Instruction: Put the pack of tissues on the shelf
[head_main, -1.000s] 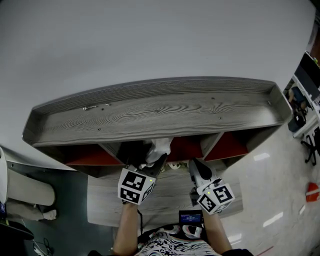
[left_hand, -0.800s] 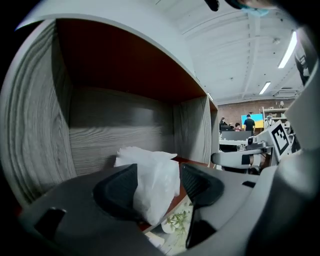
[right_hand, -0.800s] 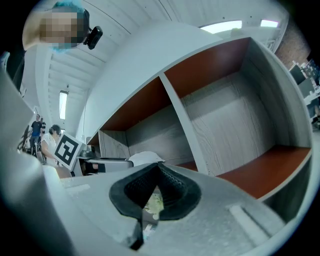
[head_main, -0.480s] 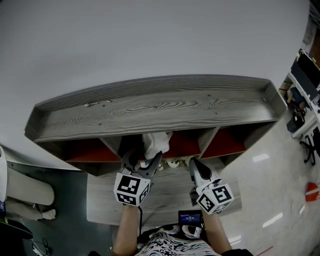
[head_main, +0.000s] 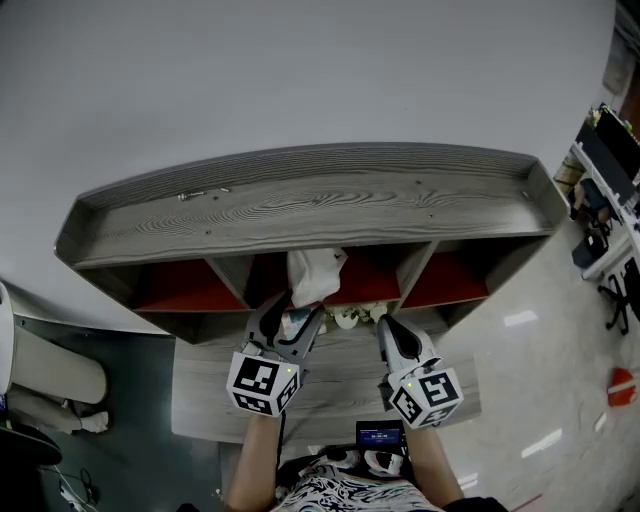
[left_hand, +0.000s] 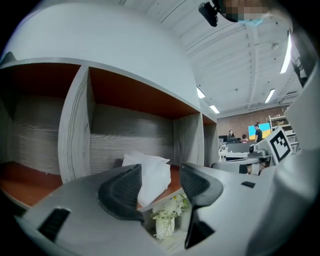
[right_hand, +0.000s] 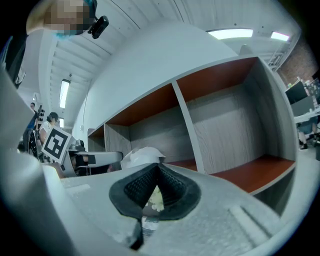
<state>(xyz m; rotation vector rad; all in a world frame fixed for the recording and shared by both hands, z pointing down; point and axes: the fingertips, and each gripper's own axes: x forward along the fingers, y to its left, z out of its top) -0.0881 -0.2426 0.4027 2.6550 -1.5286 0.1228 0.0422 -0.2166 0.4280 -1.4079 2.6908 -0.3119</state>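
Observation:
The white pack of tissues (head_main: 314, 274) lies on the red floor of the shelf's (head_main: 300, 212) middle compartment, its loose top sheet sticking up. My left gripper (head_main: 292, 314) is just in front of that compartment. It is open and its jaws have just been opening wide, then easing in a little. In the left gripper view the pack (left_hand: 151, 172) shows through the gap beyond the pads, untouched. My right gripper (head_main: 389, 327) hovers to the right, shut with nothing in it; its pads (right_hand: 165, 186) meet.
The grey wooden shelf has several red-floored compartments divided by upright panels (left_hand: 74, 125). A small vase of white flowers (head_main: 350, 317) stands on the lower grey board (head_main: 340, 385) below the shelf. A small screen (head_main: 381, 436) sits near my body. The shiny floor (head_main: 540, 360) lies to the right.
My left gripper has drawn back out of the middle compartment, leaving the pack on the shelf floor. The right gripper has shifted only slightly.

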